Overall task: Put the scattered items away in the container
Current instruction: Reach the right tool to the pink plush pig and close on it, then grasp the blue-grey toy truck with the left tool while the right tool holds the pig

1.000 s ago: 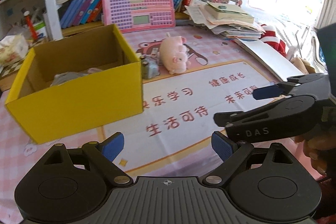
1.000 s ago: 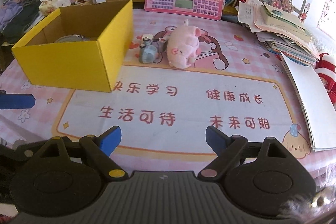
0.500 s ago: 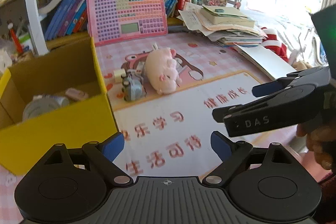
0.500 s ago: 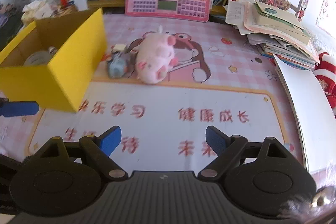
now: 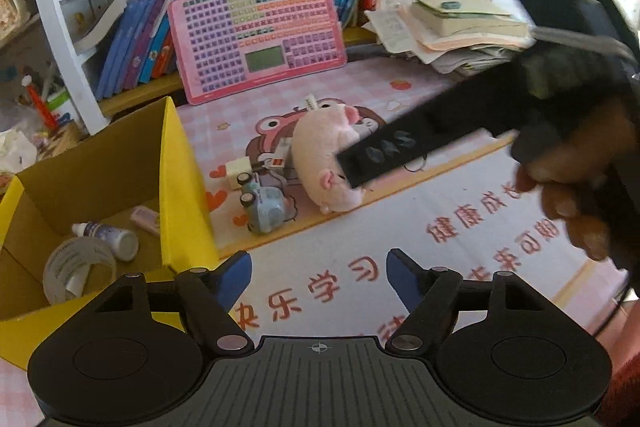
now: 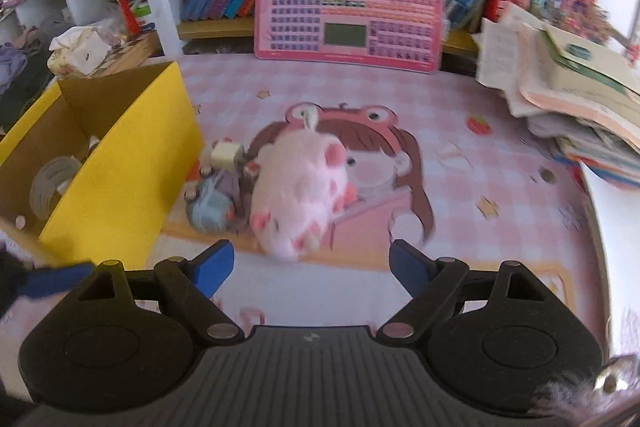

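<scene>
Two grippers are heading for the pink pig (image 6: 298,187) lying beside the yellow box (image 6: 120,163); right gripper (image 6: 310,267) gaping, left gripper (image 5: 318,277) empty, jaws just narrowing, probably sizing for the toy car (image 5: 264,207)

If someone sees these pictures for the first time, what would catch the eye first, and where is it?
Probably the pink plush pig, lying on the pink cartoon mat at the centre, with a small blue toy car beside it. Next, the bright yellow box at the left, already holding a tape roll and a small bottle. A big pink keyboard board leans against the bookshelf behind.
</scene>
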### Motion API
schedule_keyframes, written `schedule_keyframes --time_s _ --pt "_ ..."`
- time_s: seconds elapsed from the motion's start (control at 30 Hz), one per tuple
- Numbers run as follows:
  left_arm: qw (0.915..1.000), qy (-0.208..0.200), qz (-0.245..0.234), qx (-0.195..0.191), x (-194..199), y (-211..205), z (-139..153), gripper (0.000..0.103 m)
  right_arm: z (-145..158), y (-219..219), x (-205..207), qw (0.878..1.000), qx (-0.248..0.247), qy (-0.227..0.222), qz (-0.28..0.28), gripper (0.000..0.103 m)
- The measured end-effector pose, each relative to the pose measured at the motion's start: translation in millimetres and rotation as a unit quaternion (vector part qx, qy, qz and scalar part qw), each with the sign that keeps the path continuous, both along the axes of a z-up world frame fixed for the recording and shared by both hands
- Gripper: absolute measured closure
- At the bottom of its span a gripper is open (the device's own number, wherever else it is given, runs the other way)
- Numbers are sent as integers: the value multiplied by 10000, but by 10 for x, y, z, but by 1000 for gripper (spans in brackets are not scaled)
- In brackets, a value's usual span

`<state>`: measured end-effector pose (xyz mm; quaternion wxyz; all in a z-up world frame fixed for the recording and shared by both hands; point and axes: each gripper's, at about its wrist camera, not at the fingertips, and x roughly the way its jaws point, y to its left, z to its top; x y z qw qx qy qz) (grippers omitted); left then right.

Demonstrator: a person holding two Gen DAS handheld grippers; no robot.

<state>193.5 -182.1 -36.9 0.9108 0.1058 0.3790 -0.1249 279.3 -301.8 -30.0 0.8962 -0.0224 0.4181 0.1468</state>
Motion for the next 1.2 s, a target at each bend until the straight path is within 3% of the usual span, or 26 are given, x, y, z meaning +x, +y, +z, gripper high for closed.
schedule_keyframes --time_s 0.3,0.47,0.53,0.8,1.2 --pt "9989 -18 182 428 305 -184 -103 34 -310 148 794 9986 171 498 87 19" --pt "9970 -149 518 553 484 -219 -144 34 -375 125 900 9984 141 519 160 49" --pt "9961 -164 630 601 595 -246 -179 34 -346 53 888 9991 48 402 101 52" --pt "9880 -64 1270 874 1012 -395 -455 40 -344 -411 688 9993 -83 356 -55 53" --pt "9787 180 1951 619 1361 -288 -647 44 -358 -553 427 9984 256 468 -187 53"
